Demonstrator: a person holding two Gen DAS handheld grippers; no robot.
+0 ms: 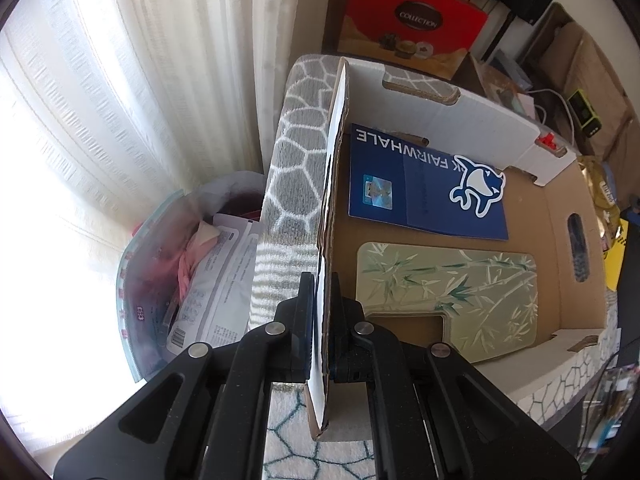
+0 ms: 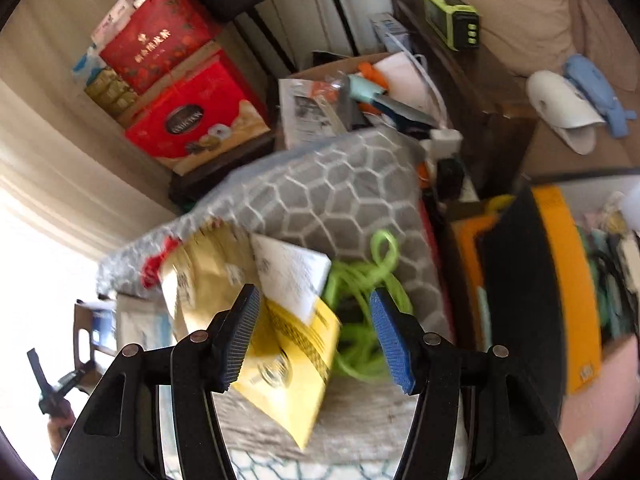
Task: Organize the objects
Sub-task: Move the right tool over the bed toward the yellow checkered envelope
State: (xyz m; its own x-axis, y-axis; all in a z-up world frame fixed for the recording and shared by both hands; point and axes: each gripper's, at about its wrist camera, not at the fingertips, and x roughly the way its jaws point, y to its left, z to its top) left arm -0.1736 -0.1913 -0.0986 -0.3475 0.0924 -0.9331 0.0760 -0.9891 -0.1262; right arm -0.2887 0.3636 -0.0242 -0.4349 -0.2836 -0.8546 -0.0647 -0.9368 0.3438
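Observation:
My left gripper (image 1: 323,300) is shut on the near wall of an open cardboard box (image 1: 332,184), one finger on each side of it. Inside the box lie a blue "FAIRWHALE" folder (image 1: 416,184) and a pale green bamboo-print board (image 1: 452,296). My right gripper (image 2: 314,312) is open and empty, hovering over a pile on a grey honeycomb-pattern rug (image 2: 340,192). The pile holds a yellow packet (image 2: 296,364), a beige bag (image 2: 204,276), a white paper slip (image 2: 296,272) and a coiled green cord (image 2: 364,280). The right view is motion-blurred.
A grey patterned rug (image 1: 296,140) lies under the box. A clear bag of clothes and papers (image 1: 192,276) sits left by the curtain. Red gift boxes (image 2: 192,116) stand behind. A cluttered carton (image 2: 360,96), an orange-black box (image 2: 552,272) and a green device (image 2: 454,16) lie to the right.

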